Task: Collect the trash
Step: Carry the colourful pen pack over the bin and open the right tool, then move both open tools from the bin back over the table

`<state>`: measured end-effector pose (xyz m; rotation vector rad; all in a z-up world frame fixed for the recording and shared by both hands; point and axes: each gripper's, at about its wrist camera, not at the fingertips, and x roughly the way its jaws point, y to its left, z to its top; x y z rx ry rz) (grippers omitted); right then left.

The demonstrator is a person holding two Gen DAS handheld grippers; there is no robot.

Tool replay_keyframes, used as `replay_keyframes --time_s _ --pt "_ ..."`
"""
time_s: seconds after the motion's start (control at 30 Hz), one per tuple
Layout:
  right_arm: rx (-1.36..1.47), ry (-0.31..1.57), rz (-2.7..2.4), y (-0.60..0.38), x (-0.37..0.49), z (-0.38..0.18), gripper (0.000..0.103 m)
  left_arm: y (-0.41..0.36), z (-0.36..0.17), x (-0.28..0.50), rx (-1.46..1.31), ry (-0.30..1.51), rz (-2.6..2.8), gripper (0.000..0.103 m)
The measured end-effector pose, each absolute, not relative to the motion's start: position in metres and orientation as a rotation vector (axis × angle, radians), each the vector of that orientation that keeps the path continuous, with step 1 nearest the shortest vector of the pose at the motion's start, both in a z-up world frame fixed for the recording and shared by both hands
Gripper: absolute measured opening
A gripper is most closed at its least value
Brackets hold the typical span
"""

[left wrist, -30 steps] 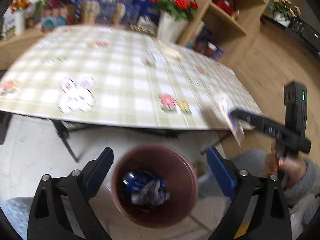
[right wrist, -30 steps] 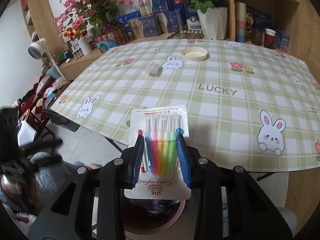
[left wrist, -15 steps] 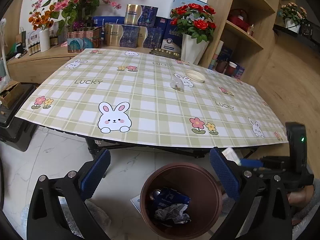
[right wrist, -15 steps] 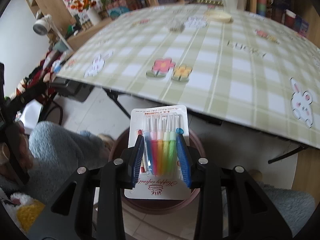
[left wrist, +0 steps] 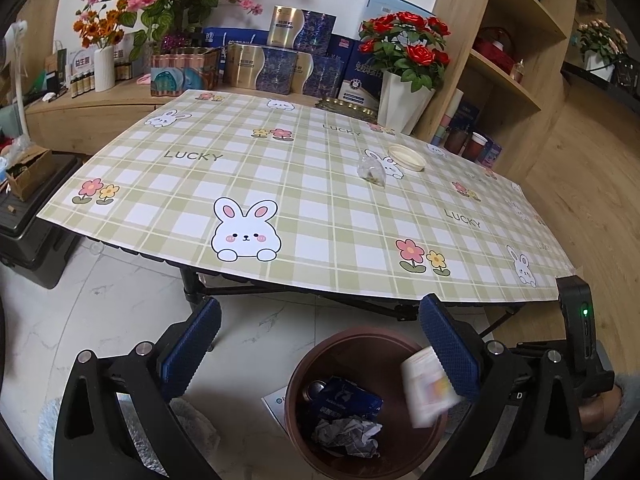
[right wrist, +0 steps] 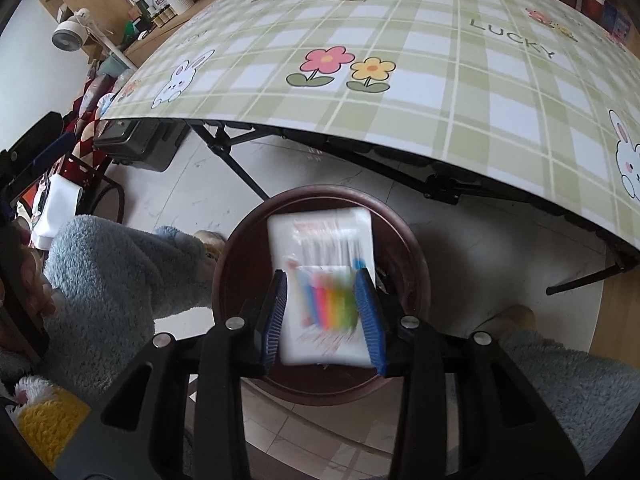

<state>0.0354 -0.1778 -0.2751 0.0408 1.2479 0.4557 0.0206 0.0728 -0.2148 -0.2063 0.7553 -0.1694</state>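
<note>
A white card pack of coloured candles (right wrist: 324, 280) is blurred and falling between the spread fingers of my right gripper (right wrist: 323, 312), over the brown trash bin (right wrist: 416, 248). In the left wrist view the pack (left wrist: 428, 388) hangs over the bin (left wrist: 304, 364), which holds a blue wrapper (left wrist: 348, 398) and crumpled paper (left wrist: 348, 434). My left gripper (left wrist: 320, 348) is open and empty above the floor beside the bin. A clear crumpled bag (left wrist: 371, 169) and a cream lid (left wrist: 406, 156) lie on the table.
The table with the green plaid bunny cloth (left wrist: 280, 184) stands just behind the bin, its folding legs (left wrist: 192, 292) close by. Boxes, flower vases and a wooden shelf (left wrist: 504, 60) line the back. My legs in grey fleece (right wrist: 112, 264) flank the bin.
My right gripper moved down over the bin and opened, letting go of the candle pack, which now drops. My left gripper shifted slightly left and lower.
</note>
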Motion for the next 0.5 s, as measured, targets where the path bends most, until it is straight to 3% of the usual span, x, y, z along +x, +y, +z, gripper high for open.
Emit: replay_keyframes --time_s 0.13,0.3,0.5 --pt "0.041 1.245 0.444 -0.179 0.036 -0.275 0.058 0.074 -0.215 0.020 -0.206 0.749 -0.160 0.097" --pt "0.036 1.193 0.394 -0.186 0.041 -0.265 0.091 0.073 -0.215 0.021 -0.196 0.748 -0.152 0.097" --pt "0.027 1.125 0.338 -0.199 0.050 -0.248 0.097 0.070 -0.208 0.028 -0.158 0.733 -0.159 0.097"
